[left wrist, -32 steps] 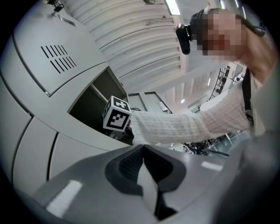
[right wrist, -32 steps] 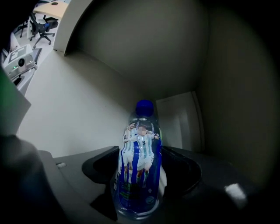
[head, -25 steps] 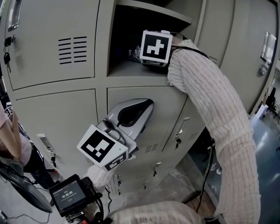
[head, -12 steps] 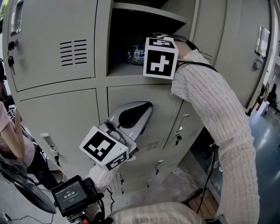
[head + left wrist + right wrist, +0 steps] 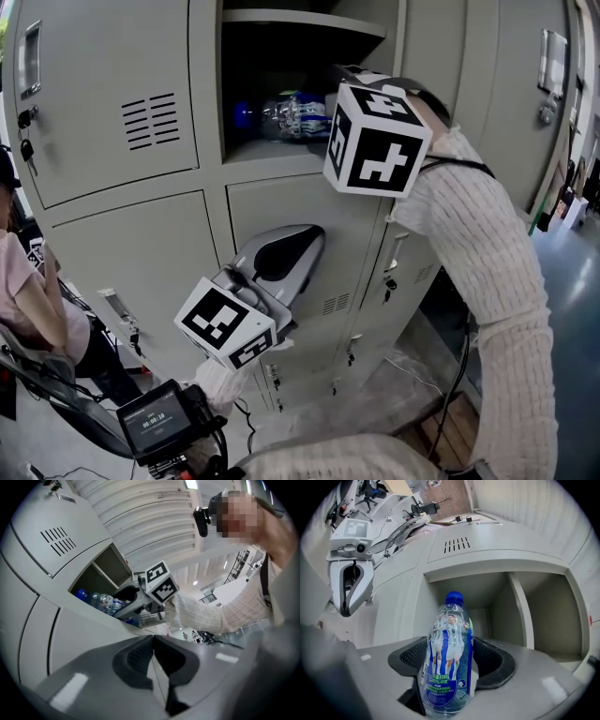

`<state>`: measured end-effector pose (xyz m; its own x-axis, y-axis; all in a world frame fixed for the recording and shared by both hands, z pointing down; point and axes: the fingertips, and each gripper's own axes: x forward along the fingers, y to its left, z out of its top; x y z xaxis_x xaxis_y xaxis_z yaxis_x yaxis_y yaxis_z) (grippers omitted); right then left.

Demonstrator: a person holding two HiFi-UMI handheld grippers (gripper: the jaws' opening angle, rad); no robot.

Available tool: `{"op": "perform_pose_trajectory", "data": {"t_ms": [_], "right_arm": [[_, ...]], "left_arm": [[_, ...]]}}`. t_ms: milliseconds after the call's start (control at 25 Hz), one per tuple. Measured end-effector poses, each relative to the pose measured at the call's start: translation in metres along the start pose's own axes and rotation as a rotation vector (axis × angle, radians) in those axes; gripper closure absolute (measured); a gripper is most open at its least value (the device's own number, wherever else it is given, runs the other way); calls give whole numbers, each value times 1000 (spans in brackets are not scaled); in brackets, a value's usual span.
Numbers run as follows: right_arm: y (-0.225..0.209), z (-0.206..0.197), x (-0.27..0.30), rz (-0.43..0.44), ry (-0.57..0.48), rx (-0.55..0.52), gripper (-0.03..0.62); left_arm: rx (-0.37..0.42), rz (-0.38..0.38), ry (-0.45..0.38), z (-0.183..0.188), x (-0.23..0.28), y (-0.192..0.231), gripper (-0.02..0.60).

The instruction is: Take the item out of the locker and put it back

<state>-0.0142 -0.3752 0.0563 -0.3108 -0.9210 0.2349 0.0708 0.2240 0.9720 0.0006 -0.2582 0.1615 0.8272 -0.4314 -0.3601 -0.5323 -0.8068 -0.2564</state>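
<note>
Down below the locker's (image 5: 204, 112) open compartment, my left gripper (image 5: 153, 641) waits, jaws together, empty. At that compartment's mouth, my right gripper (image 5: 450, 654) clamps the water bottle (image 5: 449, 634) around its label. The plastic looks thin and slick and probably dents, so a gentle mid-body hold suits.

- A pale grey metal locker bank (image 5: 122, 234) stands on the floor, with one upper compartment open.
- The open compartment (image 5: 487, 590) is dark inside, and a thin metal shelf (image 5: 309, 21) crosses its upper part.
- The closed door to its left has vent slots (image 5: 150, 120), and a key (image 5: 24, 150) hangs at that door's left edge.
- A glossy grey-blue floor (image 5: 574, 281) lies to the right. A crumpled clear plastic sheet (image 5: 398, 394) lies at the locker's foot, and a wooden board (image 5: 452, 433) lies nearer.
</note>
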Motion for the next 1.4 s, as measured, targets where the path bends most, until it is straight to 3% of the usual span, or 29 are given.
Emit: {"op": "perform_pose_trajectory", "data": {"t_ms": [280, 560, 960, 1120, 1400], "right_arm": [[-8, -1, -38, -98, -160, 202, 279], [-10, 6, -60, -171, -257, 284, 284], [-18, -1, -104, -398, -547, 558, 286], [-11, -12, -120, -478, -675, 742, 286], [18, -18, -131, -471, -828, 944, 286]], "left_arm": [[-15, 7, 28, -10, -5, -2, 575], [12, 17, 10, -1, -5, -2, 575], [49, 73, -20, 13, -7, 8, 575], [61, 96, -35, 18, -7, 10, 575], [75, 130, -69, 30, -10, 11, 575]]}}
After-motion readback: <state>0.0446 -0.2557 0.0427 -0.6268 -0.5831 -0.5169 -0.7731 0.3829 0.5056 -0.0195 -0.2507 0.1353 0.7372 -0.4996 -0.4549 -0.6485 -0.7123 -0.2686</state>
